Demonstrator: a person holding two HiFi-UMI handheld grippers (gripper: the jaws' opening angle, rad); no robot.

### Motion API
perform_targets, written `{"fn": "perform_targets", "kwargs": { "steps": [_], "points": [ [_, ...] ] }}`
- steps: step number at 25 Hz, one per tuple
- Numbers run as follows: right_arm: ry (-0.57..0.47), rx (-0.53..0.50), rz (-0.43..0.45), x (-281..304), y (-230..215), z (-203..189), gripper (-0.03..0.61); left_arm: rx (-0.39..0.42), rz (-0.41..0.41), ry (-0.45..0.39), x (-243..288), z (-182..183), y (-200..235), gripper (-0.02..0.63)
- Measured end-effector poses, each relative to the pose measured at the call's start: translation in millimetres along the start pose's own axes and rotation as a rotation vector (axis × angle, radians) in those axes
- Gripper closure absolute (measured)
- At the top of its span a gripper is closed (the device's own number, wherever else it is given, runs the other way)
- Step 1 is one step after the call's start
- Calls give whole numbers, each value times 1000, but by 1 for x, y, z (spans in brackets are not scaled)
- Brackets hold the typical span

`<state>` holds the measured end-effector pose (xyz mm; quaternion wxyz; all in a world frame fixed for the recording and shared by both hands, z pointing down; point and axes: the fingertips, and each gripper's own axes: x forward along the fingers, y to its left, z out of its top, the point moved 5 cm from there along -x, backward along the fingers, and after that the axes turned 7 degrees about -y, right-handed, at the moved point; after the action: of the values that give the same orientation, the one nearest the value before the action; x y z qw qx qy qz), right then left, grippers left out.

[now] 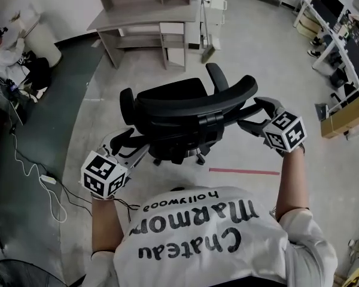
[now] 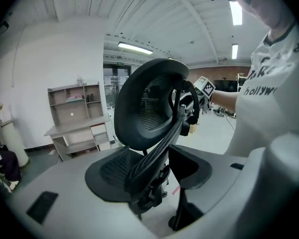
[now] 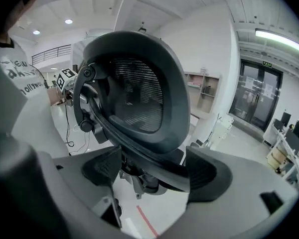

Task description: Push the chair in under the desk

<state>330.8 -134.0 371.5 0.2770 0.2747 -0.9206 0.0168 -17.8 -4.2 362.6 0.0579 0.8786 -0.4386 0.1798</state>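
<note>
A black mesh office chair (image 1: 185, 109) stands on the grey floor in front of me, its back toward me and its seat facing the grey desk (image 1: 145, 17) further off. My left gripper (image 1: 128, 143) is at the backrest's left edge and my right gripper (image 1: 257, 115) at its right edge. In the left gripper view the backrest's rim (image 2: 162, 148) runs between the open jaws of the left gripper (image 2: 154, 171). In the right gripper view the rim (image 3: 154, 166) likewise crosses between the wide-open jaws of the right gripper (image 3: 152, 171). Neither gripper's pads clamp the rim.
A person (image 1: 6, 55) sits at the far left beside a white bin (image 1: 42, 37). Cables and a power strip (image 1: 48, 179) trail over the floor at my left. A red tape line (image 1: 244, 171) marks the floor. Office desks (image 1: 341, 46) and a cardboard box (image 1: 347, 115) line the right.
</note>
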Motion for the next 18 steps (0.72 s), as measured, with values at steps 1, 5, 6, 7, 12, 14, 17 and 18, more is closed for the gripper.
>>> {"fn": "perform_targets", "kwargs": {
  "steps": [1,5,6,7,12,14,17,18],
  "points": [
    [-3,-5,19,1,1,0,190,9,0,10,-1,-1,-1,362],
    [-3,-53,75,4,2,-1,193,132,10,114,5,-5,-5,365],
    [17,-94,84,7,4,-1,192,164,13,148,7,-5,-6,367],
    [46,-147,88,11,7,-2,192,183,17,173,8,-6,-6,367],
    [130,-257,52,22,11,-2,216,180,43,170,7,-9,-4,362],
    [114,-262,58,22,9,-1,221,176,52,170,7,-8,-4,360],
    [94,-278,66,21,6,-1,224,165,63,174,8,-6,-6,360],
    [92,-283,68,21,5,-1,224,161,70,176,9,-6,-7,359]
  ]
}}
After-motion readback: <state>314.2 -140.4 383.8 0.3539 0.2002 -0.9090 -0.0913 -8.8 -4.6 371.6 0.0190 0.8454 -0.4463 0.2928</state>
